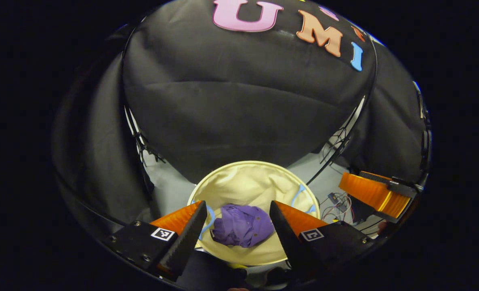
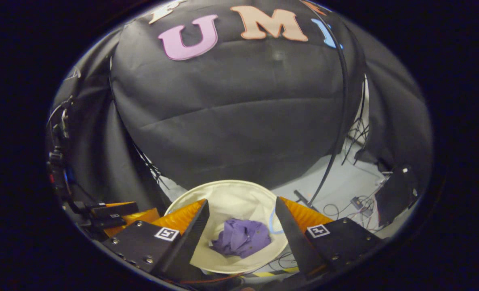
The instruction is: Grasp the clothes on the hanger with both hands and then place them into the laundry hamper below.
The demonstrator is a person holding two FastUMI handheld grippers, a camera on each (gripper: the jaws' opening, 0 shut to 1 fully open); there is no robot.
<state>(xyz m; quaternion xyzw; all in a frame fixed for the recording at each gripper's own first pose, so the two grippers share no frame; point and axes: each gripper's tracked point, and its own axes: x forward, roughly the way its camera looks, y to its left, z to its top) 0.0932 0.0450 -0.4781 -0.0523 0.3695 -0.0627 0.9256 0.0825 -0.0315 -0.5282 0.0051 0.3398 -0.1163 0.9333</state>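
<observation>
Clothes, a crumpled purple shirt (image 1: 242, 225), are seen lying at the bottom of the cream laundry hamper (image 1: 245, 178), near the middle of its floor and clear of its rim. Judged from this, the placing is as good as done: the garment is released, and little seems left beyond drawing both grippers away. The hamper stands on the grey floor (image 2: 336, 182) against the booth's black cloth wall, with pale blue handle loops (image 1: 300, 194) at its rim. The left gripper (image 1: 238, 206) is held above the hamper with its fingers spread wide and nothing between them; the right gripper (image 2: 242, 204) is likewise spread apart and empty over the same opening. In the left gripper view the other gripper's orange body (image 1: 375, 192) is seen at the right edge, alongside loose wires (image 1: 336, 202) on the floor. In the right gripper view a dark box (image 2: 397, 194) and further cables on the floor at right are shown instead, and the other gripper's orange side (image 2: 120, 216) at lower left.
</observation>
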